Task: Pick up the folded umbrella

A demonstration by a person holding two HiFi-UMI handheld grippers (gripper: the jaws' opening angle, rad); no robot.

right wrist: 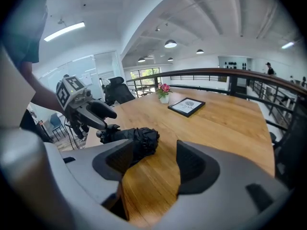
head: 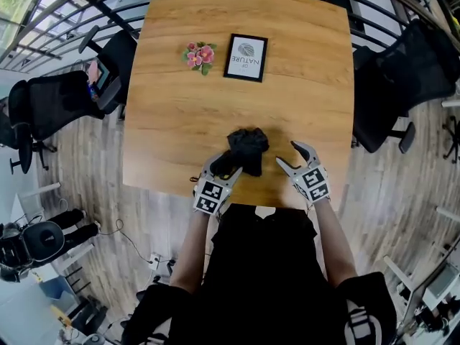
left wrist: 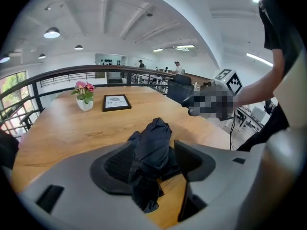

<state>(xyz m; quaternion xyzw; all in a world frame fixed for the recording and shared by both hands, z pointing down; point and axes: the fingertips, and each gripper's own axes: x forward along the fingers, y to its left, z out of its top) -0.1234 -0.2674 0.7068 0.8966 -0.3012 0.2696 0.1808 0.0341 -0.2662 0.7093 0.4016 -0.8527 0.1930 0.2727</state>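
framed sign (head: 246,57) beside flower pot (head: 200,56), wooden table (head: 180,121)

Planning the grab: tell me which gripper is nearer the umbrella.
Left. The left gripper has the umbrella between its open jaws; the right gripper, also open, sits beside it without touching.

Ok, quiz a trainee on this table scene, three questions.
1. True or false: the right gripper holds the black folded fabric umbrella.
2. What stands beside the black-framed picture on the wooden table? A. pink flowers in a white pot B. a mug C. a laptop
3. Between which gripper's fingers does the umbrella lie?
Key: 1 false, its fingers stand apart over bare wood; 2 A; 3 the left gripper.
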